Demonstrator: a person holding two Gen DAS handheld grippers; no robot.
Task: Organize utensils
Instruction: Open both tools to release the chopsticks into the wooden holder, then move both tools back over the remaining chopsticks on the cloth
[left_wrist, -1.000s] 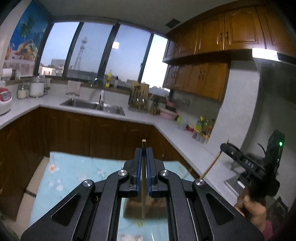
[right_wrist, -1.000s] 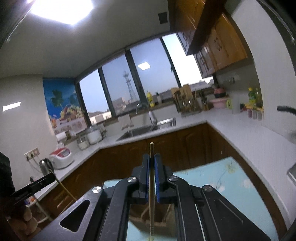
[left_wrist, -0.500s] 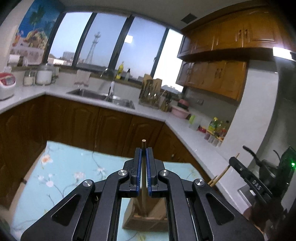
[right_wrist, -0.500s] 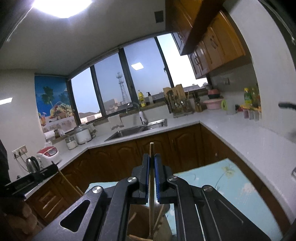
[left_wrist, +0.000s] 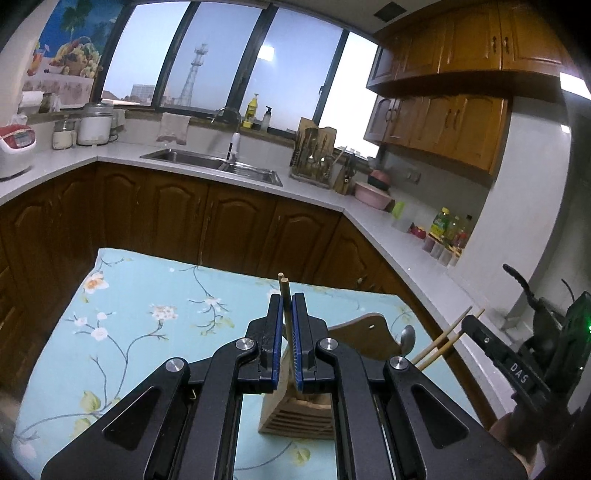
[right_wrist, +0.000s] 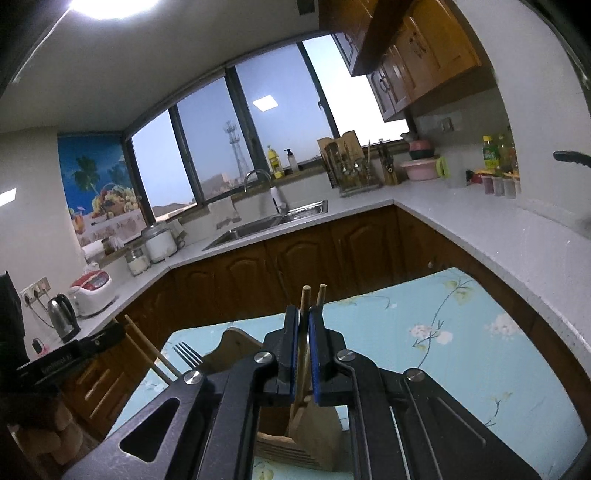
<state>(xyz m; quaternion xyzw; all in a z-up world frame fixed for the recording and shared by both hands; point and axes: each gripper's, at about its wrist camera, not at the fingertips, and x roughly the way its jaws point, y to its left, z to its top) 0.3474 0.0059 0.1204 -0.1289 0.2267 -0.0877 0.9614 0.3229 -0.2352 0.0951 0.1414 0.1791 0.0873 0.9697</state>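
My left gripper (left_wrist: 287, 306) stands slightly open around a wooden chopstick (left_wrist: 285, 291) that stands in the wooden utensil holder (left_wrist: 295, 417) on the floral blue cloth (left_wrist: 147, 317). A spoon (left_wrist: 407, 338) sticks out of the holder. My right gripper (right_wrist: 303, 321) is shut on a chopstick (right_wrist: 305, 295) above the same holder (right_wrist: 306, 439); a second chopstick (right_wrist: 320, 293) stands just beside it. A fork (right_wrist: 186, 354) shows at the holder's left. The right gripper also shows in the left wrist view (left_wrist: 465, 325) with two chopsticks (left_wrist: 443, 343).
Brown cabinets and a grey countertop (left_wrist: 399, 240) wrap around the table. A sink (left_wrist: 214, 164), a rice cooker (left_wrist: 14, 147), a knife rack (left_wrist: 314, 155) and bottles (left_wrist: 447, 229) stand on the counter. A kettle (right_wrist: 62, 314) stands at the left.
Both grippers have tilted down toward the holder on the table. The left jaws have parted a little around their chopstick. The right gripper has come down over the holder.
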